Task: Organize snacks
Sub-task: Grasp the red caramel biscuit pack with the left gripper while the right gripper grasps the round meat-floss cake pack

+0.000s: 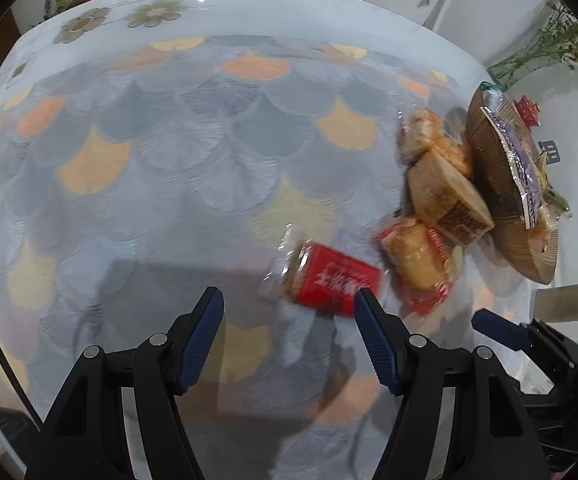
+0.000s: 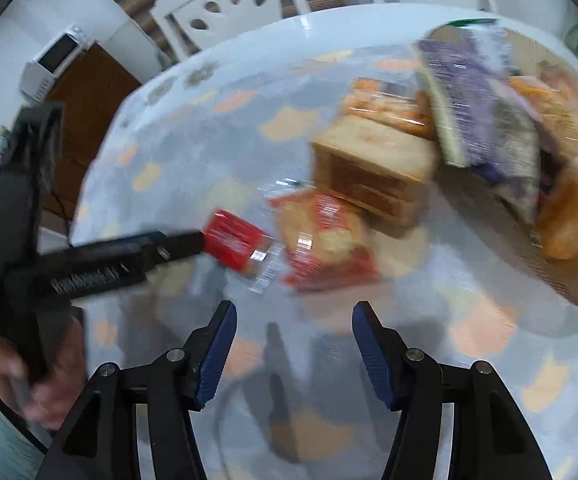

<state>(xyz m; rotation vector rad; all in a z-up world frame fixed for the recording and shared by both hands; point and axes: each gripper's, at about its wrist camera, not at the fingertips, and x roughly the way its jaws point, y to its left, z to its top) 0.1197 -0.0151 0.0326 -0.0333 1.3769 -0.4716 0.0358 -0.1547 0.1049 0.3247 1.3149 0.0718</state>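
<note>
Two grippers: left gripper (image 1: 289, 304) and right gripper (image 2: 293, 320) both spread wide, nothing between the jaws.
Red packet (image 1: 333, 280): flat on the tablecloth (image 1: 169, 160), just ahead of the left gripper.
Other snacks: orange bag (image 1: 417, 260) and brown box (image 1: 449, 200) beside the woven tray (image 1: 489, 160).
Tray: tilted, holding a purple packet (image 1: 523, 160).
</note>
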